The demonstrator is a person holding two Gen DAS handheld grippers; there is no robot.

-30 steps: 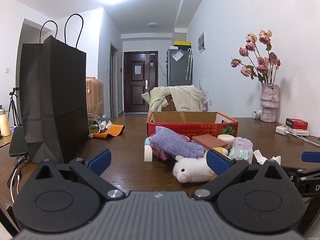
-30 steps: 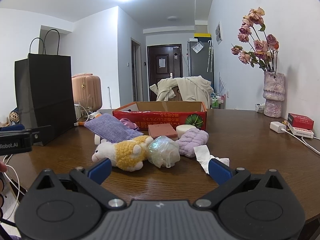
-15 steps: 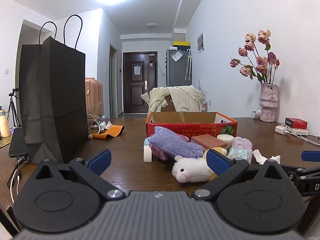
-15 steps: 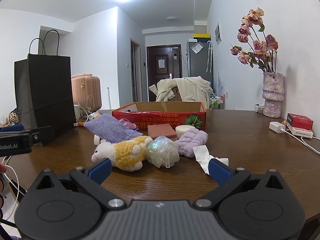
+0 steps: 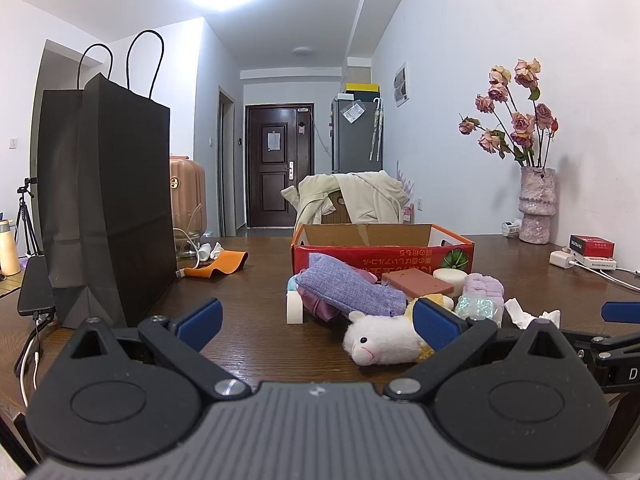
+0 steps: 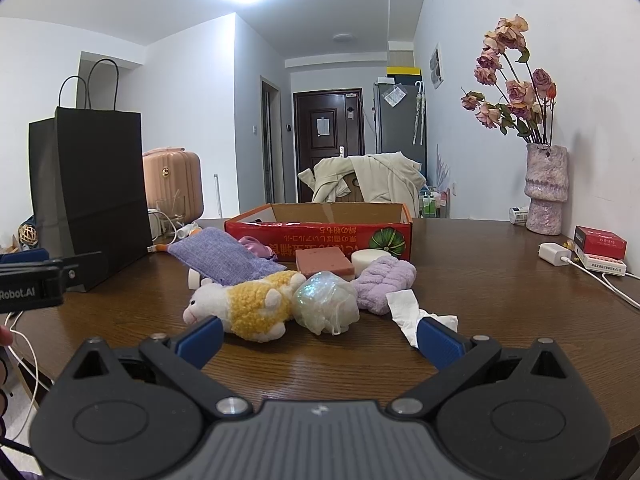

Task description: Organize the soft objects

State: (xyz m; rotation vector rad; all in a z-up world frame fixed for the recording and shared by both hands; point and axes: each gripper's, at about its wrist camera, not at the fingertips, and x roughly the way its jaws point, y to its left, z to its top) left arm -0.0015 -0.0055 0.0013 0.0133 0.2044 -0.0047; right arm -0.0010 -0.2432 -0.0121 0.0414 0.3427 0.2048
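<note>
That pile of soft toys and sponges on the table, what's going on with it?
A person holds a two-finger tool in each hand, both open and empty: the left tool and the right tool. They hover in front of the plush sheep, purple cloth and sponges, which lie on the table before the red box. Nothing is picked up yet.
</note>
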